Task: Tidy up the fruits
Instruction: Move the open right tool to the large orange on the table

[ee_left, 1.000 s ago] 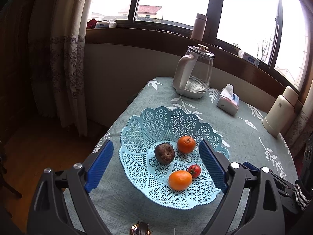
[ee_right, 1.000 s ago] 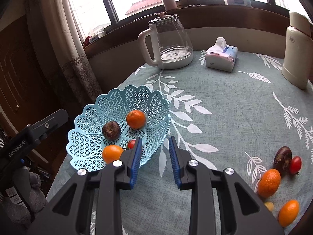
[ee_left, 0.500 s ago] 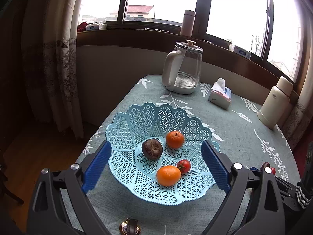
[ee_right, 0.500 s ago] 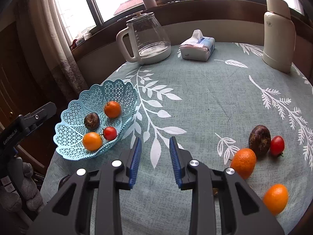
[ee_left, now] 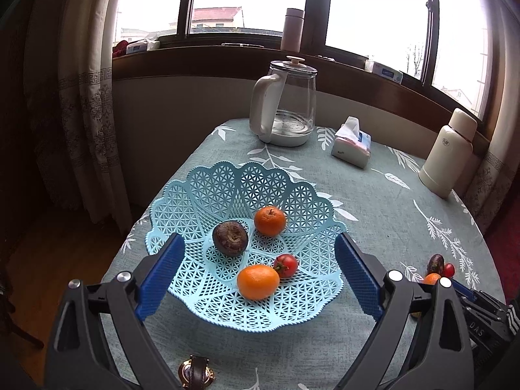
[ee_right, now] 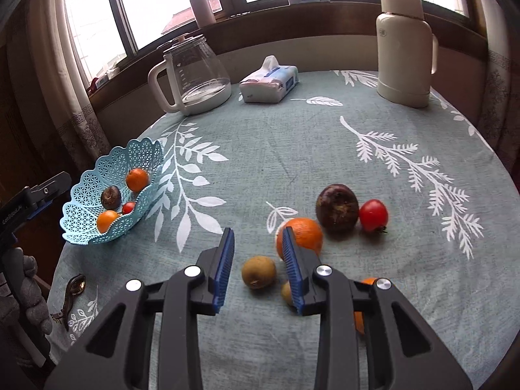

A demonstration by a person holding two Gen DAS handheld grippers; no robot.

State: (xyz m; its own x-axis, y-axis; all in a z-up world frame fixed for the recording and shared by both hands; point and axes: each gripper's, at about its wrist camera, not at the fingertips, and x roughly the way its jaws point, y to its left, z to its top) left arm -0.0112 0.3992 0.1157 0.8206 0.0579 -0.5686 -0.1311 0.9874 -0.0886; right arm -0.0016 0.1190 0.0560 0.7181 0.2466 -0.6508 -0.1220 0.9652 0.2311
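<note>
1. Nearest in the right wrist view, the right gripper (ee_right: pixel 256 250) hangs empty with its jaws parted a moderate way, low over the leaf-print tablecloth (ee_right: pixel 325 136); a small brown kiwi-like fruit (ee_right: pixel 258 272) lies in the gap just past the fingertips
2. A second small brownish fruit (ee_right: pixel 286 292) peeps out beside the right finger, and an orange (ee_right: pixel 365 281) is mostly hidden behind that same finger at the near right
3. Just beyond sit a larger orange (ee_right: pixel 304 235), a dark purple-brown fruit (ee_right: pixel 338 210) that I cannot name, and a cherry tomato (ee_right: pixel 373 215), clustered close together
4. The left gripper (ee_left: pixel 256 273) is wide open and holds nothing, its jaws straddling the near rim of the light blue lattice basket (ee_left: pixel 227 182) at the table's left edge
5. Inside the basket lie four pieces: a near mandarin (ee_left: pixel 258 281), a small tomato (ee_left: pixel 285 265), a dark round fruit (ee_left: pixel 230 238) and a far mandarin (ee_left: pixel 269 220)
6. Judged from this, the task is under halfway: four fruits are in and six appear left on the cloth, the kiwi-like one looking like the next pick
7. Farthest stand a glass kettle (ee_right: pixel 195 74), a tissue pack (ee_right: pixel 269 81) and a cream thermos (ee_right: pixel 403 48), none part of the sorting
</note>
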